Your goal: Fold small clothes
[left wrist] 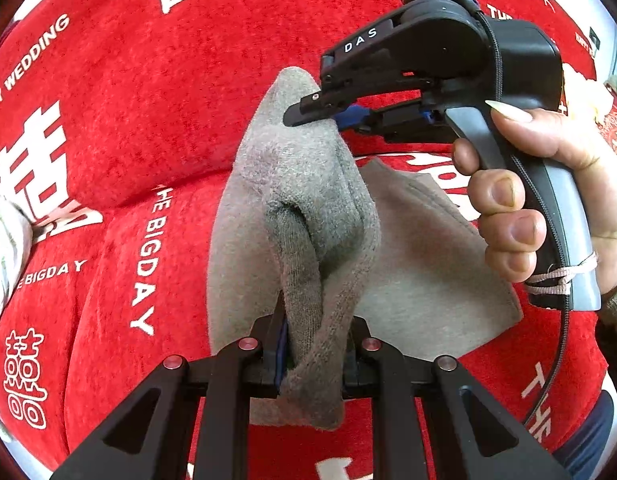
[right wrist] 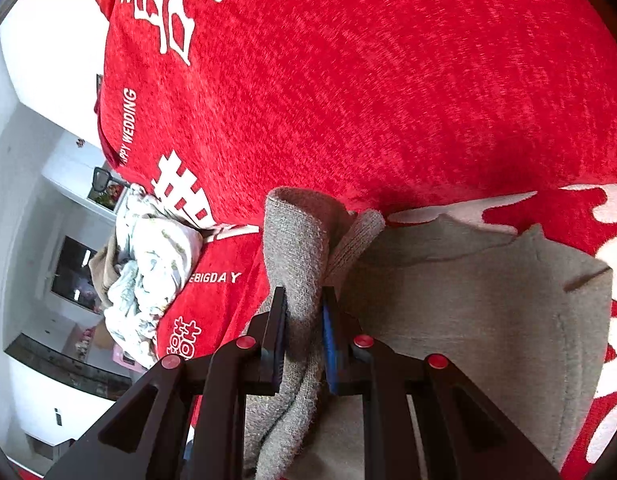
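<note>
Nearest the lens, the left gripper (left wrist: 312,356) is clamped nearly shut on a bunched edge of the grey garment (left wrist: 420,264). Further along the same lifted edge, the right gripper (left wrist: 328,114), held in a hand (left wrist: 548,200), is likewise closed down on the knit. Between the two grips a raised ridge of fabric is formed, while the rest of the garment is left flat on the red blanket (left wrist: 168,80). The fold is best carried over with both grips kept level and the edge held taut, so that no twist is laid in. A crumpled pale cloth (right wrist: 148,264) is seen beyond.
</note>
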A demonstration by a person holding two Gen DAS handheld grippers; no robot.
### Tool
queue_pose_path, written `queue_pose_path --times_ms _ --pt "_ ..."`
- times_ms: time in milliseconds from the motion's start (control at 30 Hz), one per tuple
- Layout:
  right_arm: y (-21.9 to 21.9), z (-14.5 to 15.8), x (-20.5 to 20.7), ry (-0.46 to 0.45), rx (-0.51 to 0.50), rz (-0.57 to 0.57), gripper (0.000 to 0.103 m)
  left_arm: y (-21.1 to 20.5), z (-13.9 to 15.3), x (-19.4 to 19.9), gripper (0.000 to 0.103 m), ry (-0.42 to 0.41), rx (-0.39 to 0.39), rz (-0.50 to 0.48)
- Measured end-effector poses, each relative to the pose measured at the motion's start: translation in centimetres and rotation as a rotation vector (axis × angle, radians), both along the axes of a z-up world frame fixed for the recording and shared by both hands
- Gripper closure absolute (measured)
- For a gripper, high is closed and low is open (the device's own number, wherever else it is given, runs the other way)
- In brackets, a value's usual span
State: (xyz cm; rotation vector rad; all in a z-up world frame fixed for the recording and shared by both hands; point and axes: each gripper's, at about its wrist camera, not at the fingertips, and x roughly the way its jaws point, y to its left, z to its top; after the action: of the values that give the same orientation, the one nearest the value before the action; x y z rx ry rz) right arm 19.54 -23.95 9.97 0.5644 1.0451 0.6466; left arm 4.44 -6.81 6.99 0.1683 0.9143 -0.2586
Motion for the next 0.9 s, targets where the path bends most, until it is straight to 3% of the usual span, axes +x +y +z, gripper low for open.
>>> queue_pose_path --times_ms 900 --pt "-8.2 -1.4 -0.1 0.008 0.035 -0.046 0.086 -10.3 -0.4 0.3 0.084 0.034 0.08 -0.137"
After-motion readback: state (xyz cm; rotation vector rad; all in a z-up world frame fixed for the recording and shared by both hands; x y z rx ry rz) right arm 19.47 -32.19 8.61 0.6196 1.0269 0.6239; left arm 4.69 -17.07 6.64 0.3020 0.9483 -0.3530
